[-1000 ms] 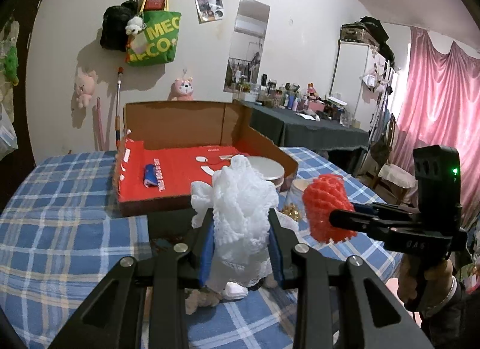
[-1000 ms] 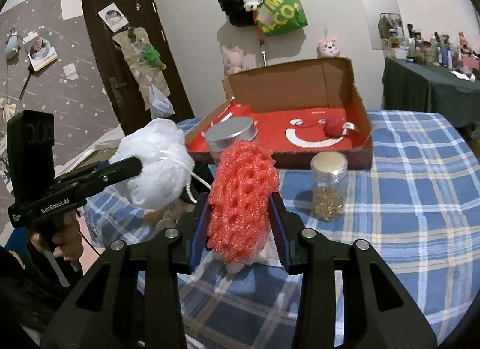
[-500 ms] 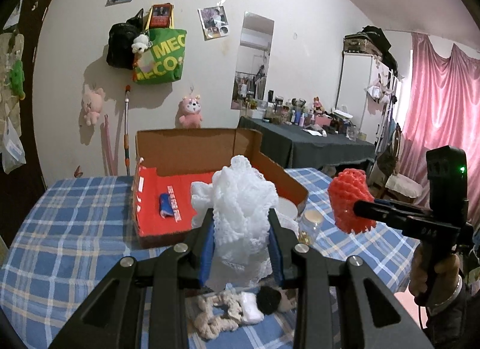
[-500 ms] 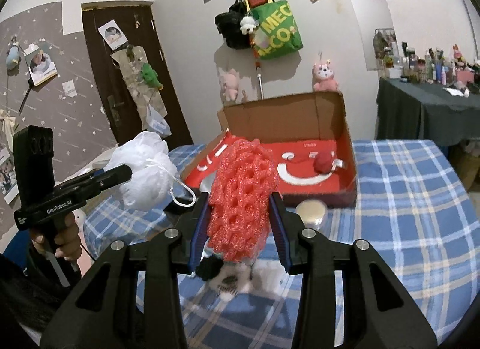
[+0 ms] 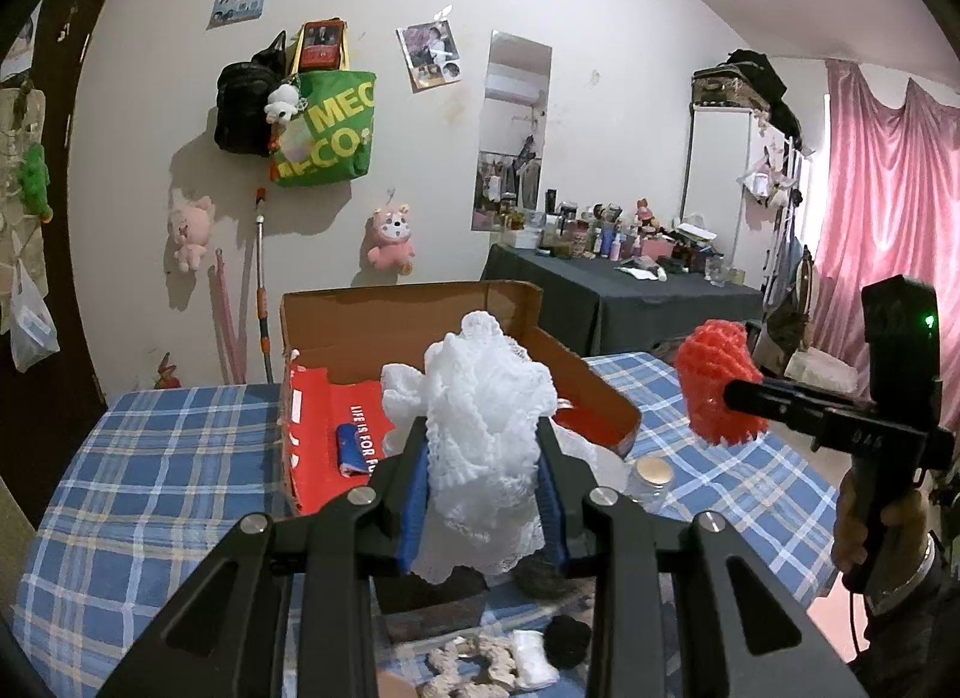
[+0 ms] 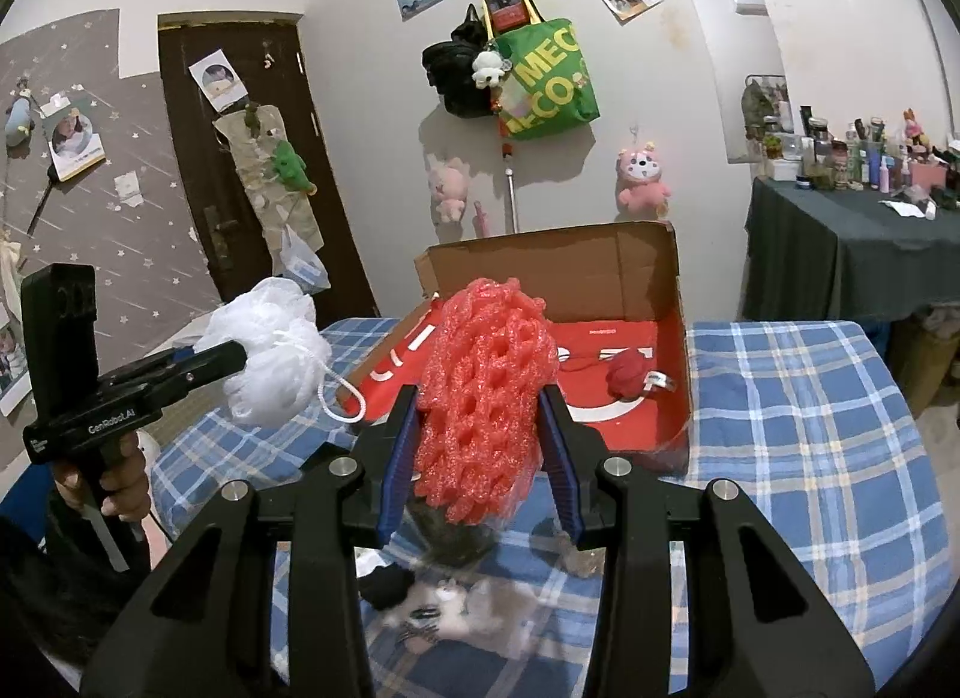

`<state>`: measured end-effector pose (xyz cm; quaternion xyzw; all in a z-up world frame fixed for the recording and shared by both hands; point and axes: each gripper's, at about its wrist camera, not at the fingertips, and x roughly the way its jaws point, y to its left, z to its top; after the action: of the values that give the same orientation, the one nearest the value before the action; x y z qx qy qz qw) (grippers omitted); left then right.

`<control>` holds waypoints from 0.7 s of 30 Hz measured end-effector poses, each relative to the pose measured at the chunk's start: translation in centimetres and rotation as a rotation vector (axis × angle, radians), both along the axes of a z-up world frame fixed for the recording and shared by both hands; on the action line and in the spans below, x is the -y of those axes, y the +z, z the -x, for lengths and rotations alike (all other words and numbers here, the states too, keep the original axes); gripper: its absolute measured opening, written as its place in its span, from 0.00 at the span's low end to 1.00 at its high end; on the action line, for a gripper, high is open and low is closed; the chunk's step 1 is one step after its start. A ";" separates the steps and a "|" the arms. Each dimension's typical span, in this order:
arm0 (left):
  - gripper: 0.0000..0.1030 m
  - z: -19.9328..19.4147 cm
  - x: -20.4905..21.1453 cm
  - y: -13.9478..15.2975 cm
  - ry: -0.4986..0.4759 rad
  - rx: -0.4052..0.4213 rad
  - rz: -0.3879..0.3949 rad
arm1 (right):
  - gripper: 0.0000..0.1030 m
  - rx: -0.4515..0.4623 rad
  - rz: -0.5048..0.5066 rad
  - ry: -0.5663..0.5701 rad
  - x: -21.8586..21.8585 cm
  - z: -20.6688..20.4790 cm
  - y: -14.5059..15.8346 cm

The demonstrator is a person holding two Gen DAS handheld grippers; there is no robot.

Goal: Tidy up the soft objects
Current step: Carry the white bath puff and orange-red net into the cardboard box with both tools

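Note:
My left gripper [image 5: 483,494] is shut on a white mesh bath pouf [image 5: 480,434], held in the air above the blue plaid table [image 5: 168,458]. My right gripper [image 6: 480,458] is shut on a red foam net sleeve [image 6: 486,392], also lifted. Each gripper shows in the other's view: the right gripper with the red sleeve [image 5: 717,392] at the right, the left gripper with the white pouf [image 6: 270,356] at the left. Behind both stands an open cardboard box [image 6: 600,278] with a red lining; a small red ball [image 6: 627,374] and a blue item [image 5: 351,449] lie in it.
Under the grippers on the table lie a cream scrunchie [image 5: 468,659], a white pad [image 5: 534,665] and a black pompom [image 5: 567,641]. A glass jar with a gold lid [image 5: 651,479] stands beside the box. A dark-clothed side table [image 6: 852,254] with bottles is at the right.
Both grippers have risen with their loads, so the table and box sit lower and farther in both views. The small items on the cloth below have come into sight. The grips are unchanged.

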<state>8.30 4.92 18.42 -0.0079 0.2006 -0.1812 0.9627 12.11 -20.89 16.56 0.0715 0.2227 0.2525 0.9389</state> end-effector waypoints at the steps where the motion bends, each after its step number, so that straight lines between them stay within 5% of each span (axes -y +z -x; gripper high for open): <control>1: 0.32 -0.2 -0.1 0.0 0.000 -0.003 -0.002 | 0.36 -0.002 0.002 -0.002 0.0 -0.3 0.0; 21: 0.33 -7.1 -0.7 -3.4 0.009 -0.151 -0.020 | 0.36 -0.091 0.038 -0.014 0.6 -6.8 -2.0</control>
<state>15.40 5.59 14.99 -0.0129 0.2746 -0.1739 0.9456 18.93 -21.49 14.53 0.0667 0.2695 0.2383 0.9307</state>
